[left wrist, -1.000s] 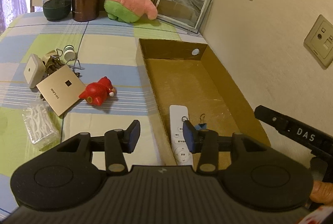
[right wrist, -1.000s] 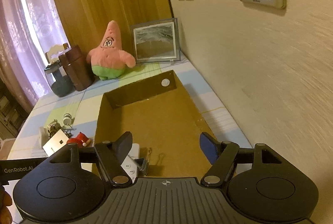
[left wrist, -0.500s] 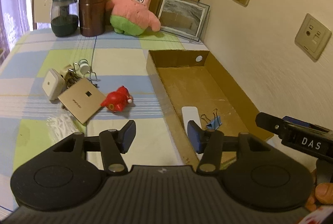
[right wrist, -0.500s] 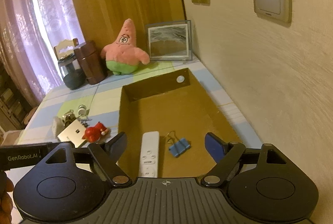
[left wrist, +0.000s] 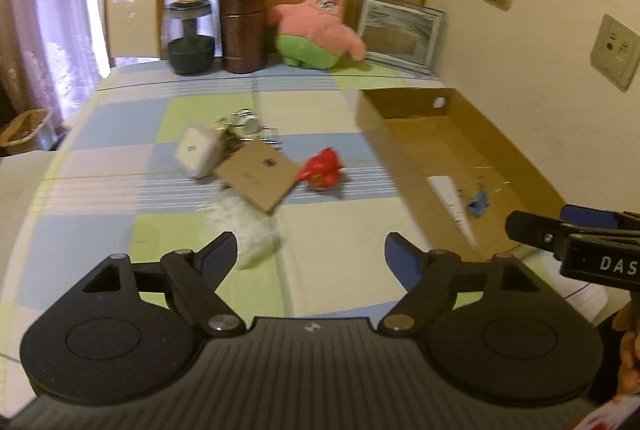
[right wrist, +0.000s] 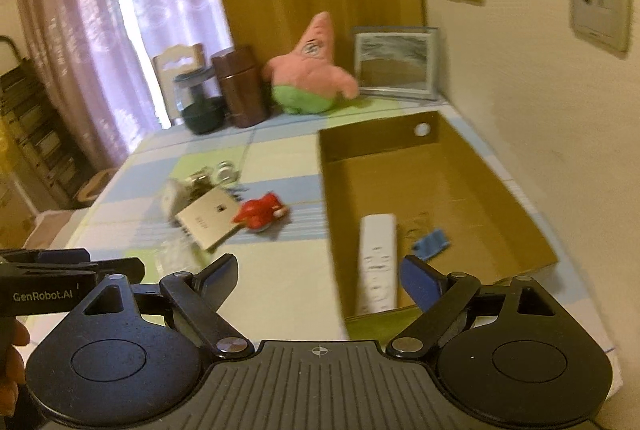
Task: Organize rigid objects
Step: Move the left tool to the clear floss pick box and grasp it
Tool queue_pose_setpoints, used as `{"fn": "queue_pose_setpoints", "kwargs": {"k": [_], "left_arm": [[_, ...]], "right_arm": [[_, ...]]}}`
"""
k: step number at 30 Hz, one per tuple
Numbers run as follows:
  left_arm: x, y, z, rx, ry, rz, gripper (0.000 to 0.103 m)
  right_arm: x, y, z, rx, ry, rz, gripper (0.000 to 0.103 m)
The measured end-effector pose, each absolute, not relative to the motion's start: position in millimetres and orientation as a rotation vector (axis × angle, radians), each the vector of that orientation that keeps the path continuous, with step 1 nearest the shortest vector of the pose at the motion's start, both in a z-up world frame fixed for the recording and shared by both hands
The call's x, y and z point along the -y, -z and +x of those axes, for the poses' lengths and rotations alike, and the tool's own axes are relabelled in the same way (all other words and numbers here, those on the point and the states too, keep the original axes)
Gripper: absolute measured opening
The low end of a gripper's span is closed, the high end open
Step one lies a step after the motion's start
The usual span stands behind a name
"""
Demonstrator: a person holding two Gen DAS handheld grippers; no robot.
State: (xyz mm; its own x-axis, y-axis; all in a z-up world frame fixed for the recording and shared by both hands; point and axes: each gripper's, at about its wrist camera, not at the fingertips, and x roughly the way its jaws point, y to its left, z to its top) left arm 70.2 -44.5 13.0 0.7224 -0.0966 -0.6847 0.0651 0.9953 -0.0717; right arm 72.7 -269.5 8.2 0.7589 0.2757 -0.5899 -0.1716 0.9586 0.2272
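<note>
Left claw [left wrist: 310,250], jaws opening and empty, hangs over the checked worktop [left wrist: 120,134] — ahead lie the red toy [left wrist: 322,172], the tan card [left wrist: 258,176] and the white adapter [left wrist: 196,150]; the next pick looks best made squarely on the toy, which sits apart from the pile. Right claw [right wrist: 316,270], also opening with nothing between its jaws, faces the cardboard box [right wrist: 500,198], where the white remote [right wrist: 378,262] and blue clip [right wrist: 432,242] rest — room remains at its far end, the wall close alongside.

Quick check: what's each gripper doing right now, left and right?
Left gripper: jaws opening, nothing between them.
Right gripper: jaws opening, nothing between them.
</note>
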Motion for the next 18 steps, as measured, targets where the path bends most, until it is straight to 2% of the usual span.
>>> {"fn": "queue_pose_setpoints", "kwargs": {"k": [18], "left_arm": [[-41, -4, 56, -0.778, -0.106, -0.109, 0.079]], "right_arm": [[205, 2, 78, -0.674, -0.365, 0.107, 0.086]]}}
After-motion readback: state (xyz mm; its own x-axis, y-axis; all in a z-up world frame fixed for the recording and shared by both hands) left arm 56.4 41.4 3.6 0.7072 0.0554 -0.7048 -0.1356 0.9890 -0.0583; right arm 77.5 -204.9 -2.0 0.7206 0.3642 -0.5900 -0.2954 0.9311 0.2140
